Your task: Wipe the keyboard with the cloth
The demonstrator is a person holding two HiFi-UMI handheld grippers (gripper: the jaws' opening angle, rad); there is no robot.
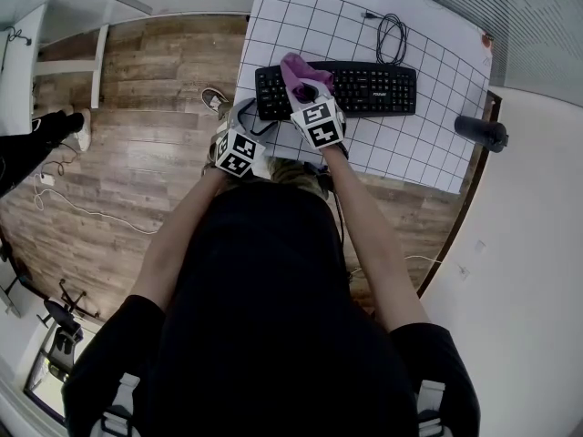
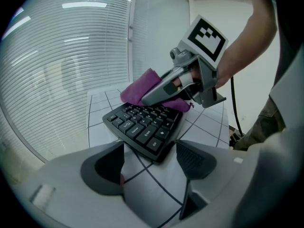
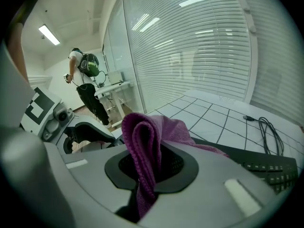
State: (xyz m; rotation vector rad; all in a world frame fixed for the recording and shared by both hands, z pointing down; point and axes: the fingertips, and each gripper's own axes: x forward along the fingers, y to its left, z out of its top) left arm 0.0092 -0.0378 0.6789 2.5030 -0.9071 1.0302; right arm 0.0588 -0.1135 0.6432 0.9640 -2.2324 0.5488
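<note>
While my right gripper (image 1: pixel 307 91) pinches the purple cloth (image 1: pixel 293 66) over the keyboard (image 1: pixel 373 89), my left gripper (image 2: pixel 149 163) gapes empty.

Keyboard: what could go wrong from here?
1. The left claw is open and holds nothing, so the keyboard may slide on the table under a wiping stroke.
2. The right claw pinches a bunched fold of the cloth; dragged over the keys, it might pull loose.

Bare table (image 1: pixel 401 153) is left nearer than the keyboard (image 1: pixel 373 89); a coiled cable (image 1: pixel 392 36) lies beyond, a dark, perhaps cylindrical, object (image 1: pixel 480 132) at right.
</note>
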